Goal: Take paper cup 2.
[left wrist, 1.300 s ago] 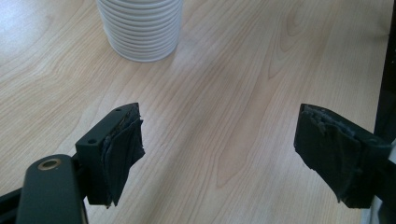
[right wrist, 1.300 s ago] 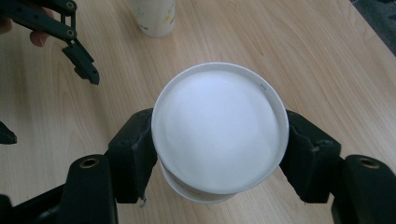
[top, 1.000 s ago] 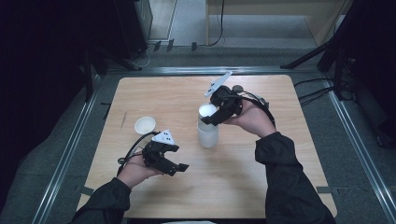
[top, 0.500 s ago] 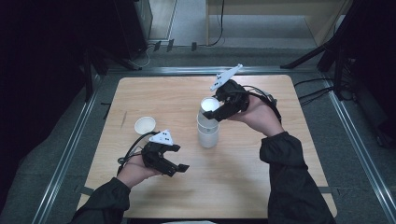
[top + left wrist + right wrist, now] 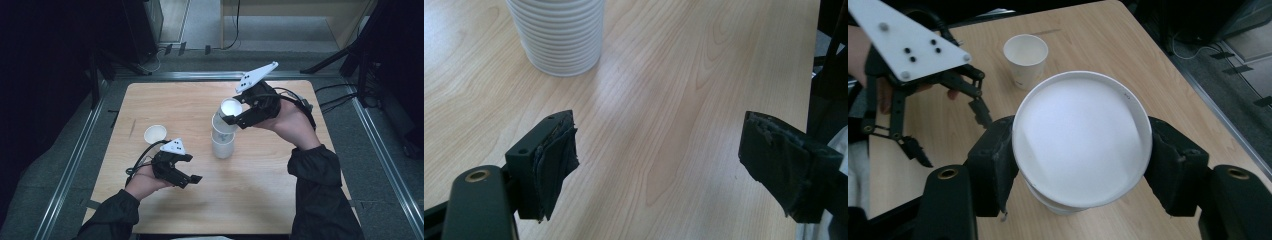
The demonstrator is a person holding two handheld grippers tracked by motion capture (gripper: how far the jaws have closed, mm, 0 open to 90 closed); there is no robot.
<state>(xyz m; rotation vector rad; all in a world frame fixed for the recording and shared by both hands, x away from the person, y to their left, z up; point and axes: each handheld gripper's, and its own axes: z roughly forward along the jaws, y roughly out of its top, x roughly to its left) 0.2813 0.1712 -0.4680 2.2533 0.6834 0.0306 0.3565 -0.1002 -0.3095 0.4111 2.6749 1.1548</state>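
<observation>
High view: top cup [image 5: 230, 109] is clamped in right gripper [image 5: 231, 116], raised partly out of cup stack [image 5: 222, 142] that stands mid-table [image 5: 260, 200]. A second cup rim is seen just under the gripped one, so it cannot be told whether one cup or two are coming away. Risk judged: the next cup sticks by friction and is dragged up, then drops or tips the stack, since nothing holds the stack down. Left gripper [image 5: 192, 179] is held low near the table's front-left, jaws apart, nothing between them, well apart from the stack. Single cup [image 5: 155, 135] stands upright behind it, near the left edge.

Left gripper view: left gripper [image 5: 656, 165] is seen with jaws spread, only bare tabletop between them. Ribbed base of the stack [image 5: 559, 37] is seen ahead, untouched. If the stack gets pulled sideways, this gripper is judged too far off to steady it.

Right gripper view: right gripper [image 5: 1080, 155] is seen with its pads pressed on both sides of the cup wall just under the rim [image 5: 1080, 145]; grip is clenched, and over the last moment its jaws have been closing onto that cup. Thin wall could be crushed or ovalled by more squeeze, and a tilted pull could jam it in the cup below [image 5: 1058, 202]. Lone cup [image 5: 1025, 57] and the other gripper [image 5: 918, 75] lie beyond; a wide swing toward them could knock the cup over
</observation>
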